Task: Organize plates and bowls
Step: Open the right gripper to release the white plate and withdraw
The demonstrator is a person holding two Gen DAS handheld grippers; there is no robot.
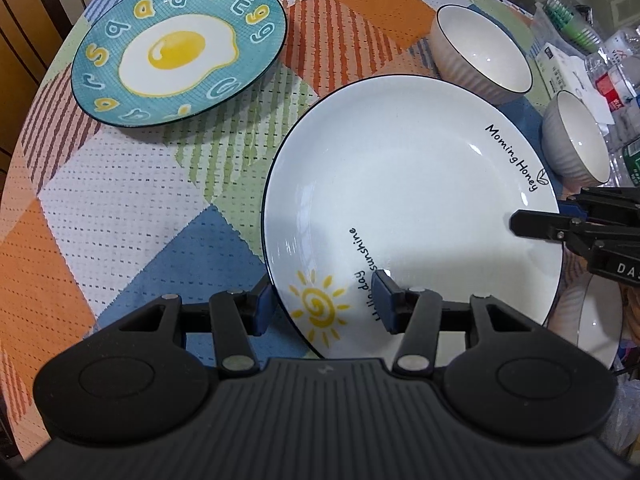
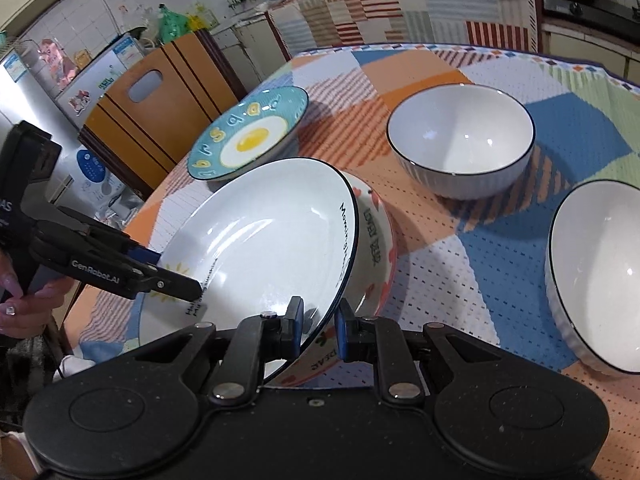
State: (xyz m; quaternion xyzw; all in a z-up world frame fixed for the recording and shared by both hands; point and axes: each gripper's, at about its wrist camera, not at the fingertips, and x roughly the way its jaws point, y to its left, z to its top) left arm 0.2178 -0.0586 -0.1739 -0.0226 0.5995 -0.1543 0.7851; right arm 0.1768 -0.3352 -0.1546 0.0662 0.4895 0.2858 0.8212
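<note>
A white plate (image 1: 408,184) with a sun drawing and "Morning Honey" is held tilted above the table. It also shows in the right wrist view (image 2: 256,236). My left gripper (image 1: 326,304) straddles its near rim, jaws wide apart. My right gripper (image 2: 318,326) is shut on the plate's rim; it shows in the left wrist view (image 1: 532,220). A white plate with red print (image 2: 374,240) lies under the held plate. A blue fried-egg plate (image 1: 180,52) lies far left. Two white ribbed bowls (image 1: 484,54) (image 1: 576,140) stand at the right.
The round table has a patchwork cloth (image 1: 120,200). Bottles and boxes (image 1: 600,60) crowd its far right edge. A wooden chair back (image 2: 160,108) and a fridge (image 2: 48,80) stand beyond the table. Another white bowl (image 1: 596,332) sits below the right gripper.
</note>
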